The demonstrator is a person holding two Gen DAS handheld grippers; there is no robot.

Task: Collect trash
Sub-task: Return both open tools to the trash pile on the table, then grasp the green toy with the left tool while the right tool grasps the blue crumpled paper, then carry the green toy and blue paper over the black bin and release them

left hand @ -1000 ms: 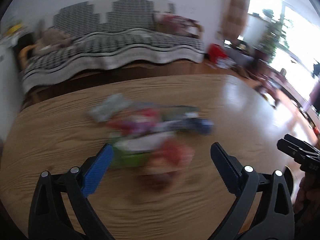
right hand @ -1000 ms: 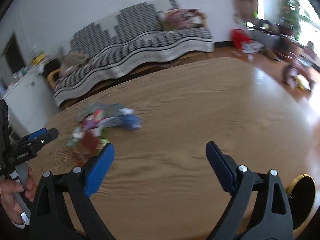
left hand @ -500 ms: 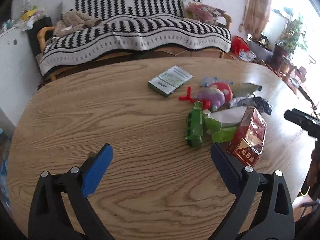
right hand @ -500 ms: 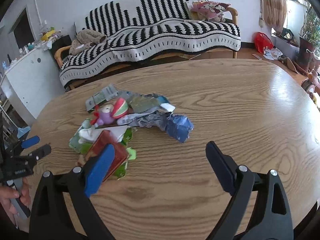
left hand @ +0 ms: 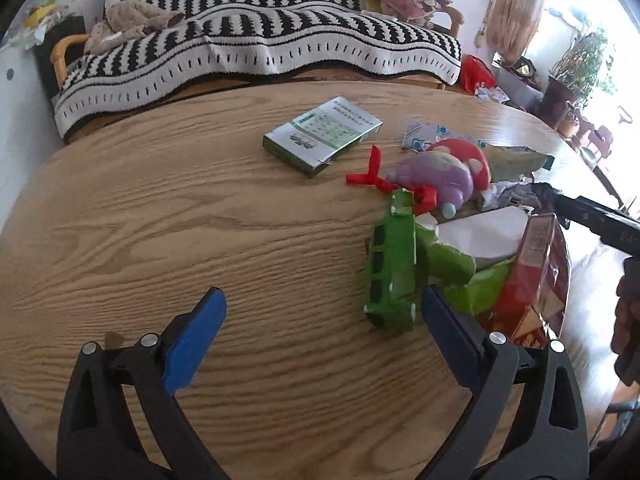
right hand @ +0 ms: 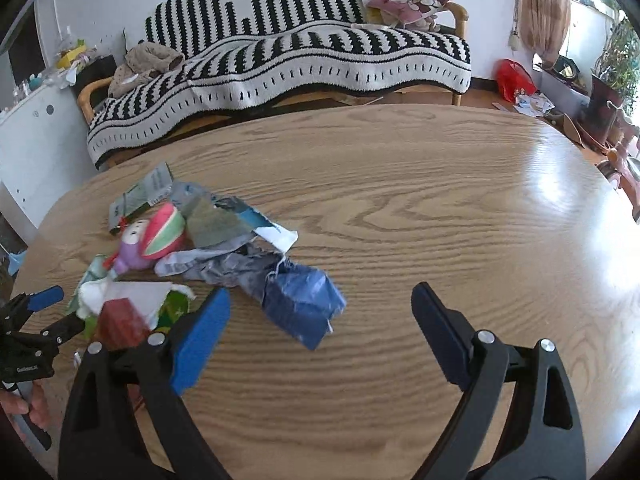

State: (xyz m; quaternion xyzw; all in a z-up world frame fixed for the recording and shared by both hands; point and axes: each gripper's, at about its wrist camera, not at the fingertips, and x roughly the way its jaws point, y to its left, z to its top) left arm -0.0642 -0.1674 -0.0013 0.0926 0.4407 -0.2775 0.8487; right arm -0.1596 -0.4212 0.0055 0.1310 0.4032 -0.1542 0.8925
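A pile of trash lies on the oval wooden table [left hand: 200, 220]. It holds a torn green carton [left hand: 392, 264], a red box [left hand: 536, 280], a purple and red plush toy [left hand: 444, 172], a silver-green box [left hand: 320, 132], and in the right wrist view a crumpled blue wrapper [right hand: 300, 300] and grey paper [right hand: 224, 224]. My left gripper [left hand: 324, 316] is open and empty, its right finger just below the green carton. My right gripper [right hand: 320, 320] is open and empty, with the blue wrapper between its fingers.
A sofa with a black-and-white striped blanket [left hand: 260, 40] stands behind the table. A white cabinet [right hand: 32, 140] is at the left. Plants and clutter [right hand: 600, 92] fill the floor at the right. The table's right half [right hand: 480, 220] is bare wood.
Both grippers have swung toward the trash pile and come closer to it. The views were blurred a second ago and are sharp now. Both stay open.
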